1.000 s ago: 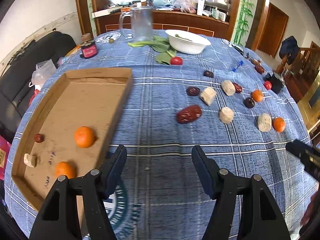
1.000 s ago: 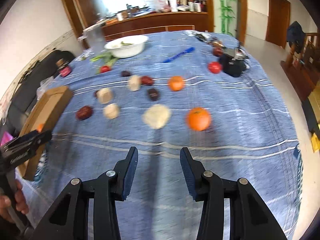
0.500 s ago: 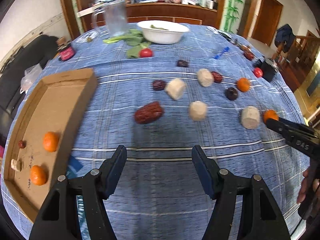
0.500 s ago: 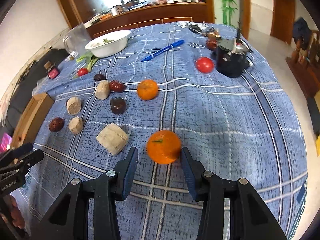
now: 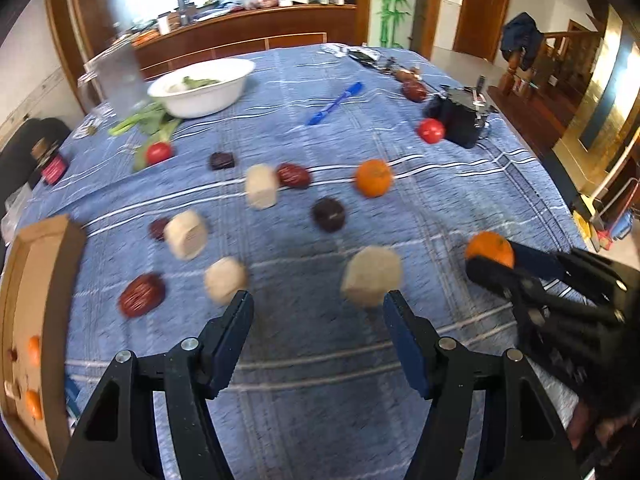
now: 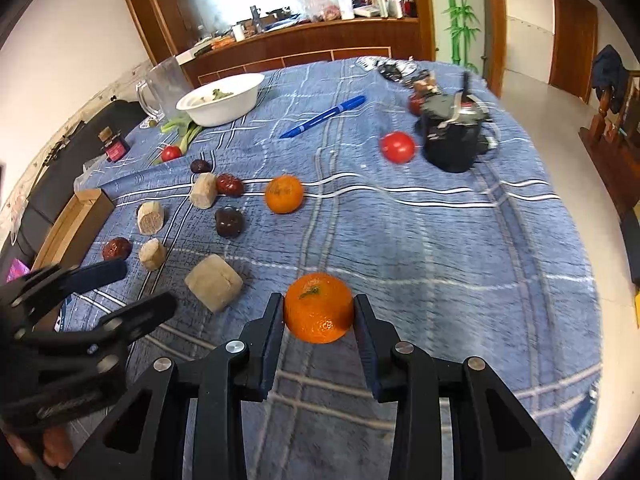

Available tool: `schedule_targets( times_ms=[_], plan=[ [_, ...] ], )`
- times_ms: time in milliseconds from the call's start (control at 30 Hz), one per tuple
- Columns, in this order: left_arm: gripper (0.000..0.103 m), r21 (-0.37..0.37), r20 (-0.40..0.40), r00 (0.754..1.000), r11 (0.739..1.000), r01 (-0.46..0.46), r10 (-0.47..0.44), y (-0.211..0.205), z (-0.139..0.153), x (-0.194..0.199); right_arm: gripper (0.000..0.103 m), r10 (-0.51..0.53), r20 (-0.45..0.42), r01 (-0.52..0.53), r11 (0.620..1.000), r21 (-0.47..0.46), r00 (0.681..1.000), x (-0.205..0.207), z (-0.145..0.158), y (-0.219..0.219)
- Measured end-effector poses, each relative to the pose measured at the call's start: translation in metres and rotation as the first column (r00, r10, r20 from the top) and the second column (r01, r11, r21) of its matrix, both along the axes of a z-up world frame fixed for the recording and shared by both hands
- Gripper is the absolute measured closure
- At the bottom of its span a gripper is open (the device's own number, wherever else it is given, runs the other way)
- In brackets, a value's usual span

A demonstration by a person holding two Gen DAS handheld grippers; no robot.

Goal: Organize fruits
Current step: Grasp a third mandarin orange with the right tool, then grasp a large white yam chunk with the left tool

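Gripping a tangerine (image 6: pixel 319 307) on the blue tablecloth (image 6: pixel 440 240), the right gripper (image 6: pixel 319 320) has both pads against its sides. Left gripper (image 5: pixel 318 320) spread wide, holding nothing, just short of a beige block (image 5: pixel 372 276). Cardboard tray (image 5: pixel 40 280) lies far left, two tangerines inside.

Blue checked tablecloth (image 6: pixel 460 240) over the whole table. Far side: white bowl (image 6: pixel 219 100) with greens inside, clear jug (image 6: pixel 162 86) just left of it, leafy stalks (image 6: pixel 182 128) at its foot. Blue pen (image 6: pixel 322 116) lying near the middle. Black mug (image 6: pixel 452 140) to the right. Small dark jar (image 6: pixel 114 146) with pink label near the left edge. Wooden counter (image 6: pixel 304 46) behind, cluttered.
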State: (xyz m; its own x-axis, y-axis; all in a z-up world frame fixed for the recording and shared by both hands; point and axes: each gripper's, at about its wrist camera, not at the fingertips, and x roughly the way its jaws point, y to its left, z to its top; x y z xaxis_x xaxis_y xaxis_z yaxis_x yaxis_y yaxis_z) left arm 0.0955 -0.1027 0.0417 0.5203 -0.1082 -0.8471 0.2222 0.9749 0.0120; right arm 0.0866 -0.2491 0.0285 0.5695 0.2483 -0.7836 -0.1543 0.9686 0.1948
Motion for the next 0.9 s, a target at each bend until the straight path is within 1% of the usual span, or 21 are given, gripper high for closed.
schedule_targets(
  times_ms=[100,300,433,467,500,533,667,767,900],
  plan=[
    [0.037,0.009,-0.013,1.000,1.000,0.014,-0.013,-0.014,-0.008,0.012,0.066,-0.010,-0.003,0.010,1.000,0.005,1.000,-0.008,0.002,-0.012],
    [0.037,0.014,-0.063,0.998,1.000,0.000,0.001,-0.026,-0.030,0.024,0.066,-0.041,-0.018,0.042,0.999,0.016,0.999,-0.019,-0.002,-0.027],
    [0.039,0.020,-0.026,1.000,1.000,-0.012,0.013,-0.030,-0.033,0.023,0.066,-0.045,-0.010,0.045,0.999,0.007,0.999,-0.023,-0.002,-0.029],
    [0.048,0.009,-0.022,1.000,1.000,-0.009,0.010,-0.030,-0.033,0.023,0.066,-0.046,-0.008,0.046,0.999,0.005,0.999,-0.024,-0.001,-0.028],
    [0.062,-0.006,-0.013,1.000,1.000,0.000,0.000,-0.031,-0.033,0.022,0.066,-0.047,-0.006,0.047,0.999,0.002,0.999,-0.025,-0.001,-0.028],
    [0.067,-0.004,-0.008,1.000,1.000,0.009,-0.009,-0.031,-0.031,0.021,0.066,-0.046,-0.004,0.046,0.999,0.000,0.999,-0.026,-0.001,-0.028],
    [0.067,0.003,-0.005,0.999,0.999,0.035,-0.035,-0.031,-0.030,0.016,0.066,-0.039,0.008,0.040,0.999,-0.011,0.999,-0.031,0.003,-0.023],
    [0.067,-0.021,-0.020,0.999,0.999,0.026,-0.027,-0.022,-0.027,0.009,0.066,-0.035,0.026,0.035,0.999,-0.022,0.999,-0.038,0.009,-0.019],
    [0.067,-0.016,-0.010,1.000,0.999,0.029,-0.029,-0.013,-0.019,-0.007,0.066,-0.031,0.043,0.032,0.999,-0.029,0.999,-0.048,0.013,-0.014]
  ],
)
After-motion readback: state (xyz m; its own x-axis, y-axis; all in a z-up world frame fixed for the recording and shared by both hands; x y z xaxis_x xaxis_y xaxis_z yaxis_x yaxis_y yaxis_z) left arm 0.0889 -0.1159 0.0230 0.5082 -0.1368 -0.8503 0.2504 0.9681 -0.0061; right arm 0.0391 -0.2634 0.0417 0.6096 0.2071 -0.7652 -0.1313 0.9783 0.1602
